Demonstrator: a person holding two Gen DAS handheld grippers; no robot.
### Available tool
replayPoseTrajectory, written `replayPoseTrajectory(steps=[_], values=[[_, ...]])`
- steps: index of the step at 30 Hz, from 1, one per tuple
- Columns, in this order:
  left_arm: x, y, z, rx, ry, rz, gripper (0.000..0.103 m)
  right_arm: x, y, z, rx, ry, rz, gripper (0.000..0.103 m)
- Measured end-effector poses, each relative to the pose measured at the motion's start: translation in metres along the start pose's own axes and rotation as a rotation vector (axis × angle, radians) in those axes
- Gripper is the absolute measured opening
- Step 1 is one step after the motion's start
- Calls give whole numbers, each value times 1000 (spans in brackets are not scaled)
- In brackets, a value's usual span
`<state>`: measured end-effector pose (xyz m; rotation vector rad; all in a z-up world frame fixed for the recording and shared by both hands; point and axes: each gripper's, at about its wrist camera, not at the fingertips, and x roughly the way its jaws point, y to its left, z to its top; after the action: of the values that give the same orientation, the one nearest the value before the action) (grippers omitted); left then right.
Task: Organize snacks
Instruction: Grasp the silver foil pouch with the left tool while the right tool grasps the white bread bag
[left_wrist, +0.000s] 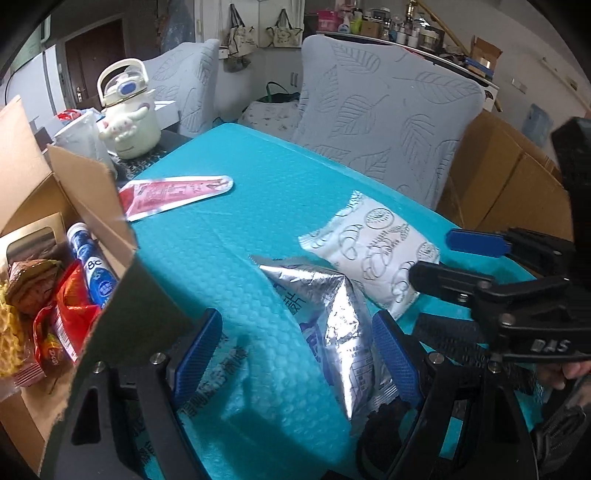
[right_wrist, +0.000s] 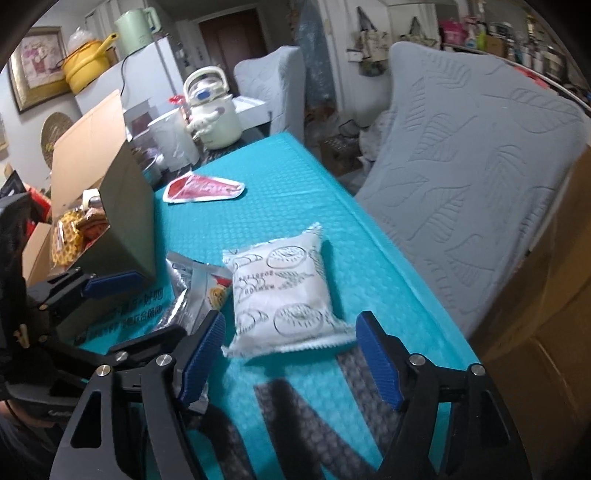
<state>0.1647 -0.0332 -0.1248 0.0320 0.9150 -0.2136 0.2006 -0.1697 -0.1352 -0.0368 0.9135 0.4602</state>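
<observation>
A silver foil snack bag (left_wrist: 332, 332) lies on the teal mat (left_wrist: 229, 236), between the fingers of my open left gripper (left_wrist: 295, 350), nearer the right finger. A white bread packet (left_wrist: 373, 251) lies beside it; in the right wrist view the white packet (right_wrist: 284, 295) sits just ahead of my open right gripper (right_wrist: 291, 350). A red and white pouch (left_wrist: 173, 195) lies further back. An open cardboard box (left_wrist: 88, 206) at the left holds several snacks and a blue tube (left_wrist: 92, 269). The right gripper shows in the left wrist view (left_wrist: 439, 254).
A cream cartoon kettle (left_wrist: 127, 110) and a clear cup (left_wrist: 81, 140) stand behind the box. Two chairs with grey leaf-pattern covers (left_wrist: 388, 107) stand along the far edge of the table. Brown cardboard boxes (left_wrist: 517, 192) stand at the right.
</observation>
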Motion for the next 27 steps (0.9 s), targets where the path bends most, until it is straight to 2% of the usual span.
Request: replayPoseTrajectory(steps=[3,10,15,16,18,21,27], values=[[6,4,-1,-3,23,-4,84,15,2,6,-24,33,2,78],[22,11,-5,-31,74,-49,84,36,3,6,-72,88,-26,78],[29,11,-7,-37,75,-62,82,34,3,-2,-80,73,-16,66],[28,12,-8,-43,59,-67,79,31,4,-3,-79,69,-22,64],[27,15,-7,-55,43,-78,60,29,5,-5,-79,67,-32,60],[25,14,-7,-59,42,-80,40,22,5,-10,-69,73,-45,58],[18,8,-10,-61,48,-86,36,7,6,-25,-39,90,-55,56]])
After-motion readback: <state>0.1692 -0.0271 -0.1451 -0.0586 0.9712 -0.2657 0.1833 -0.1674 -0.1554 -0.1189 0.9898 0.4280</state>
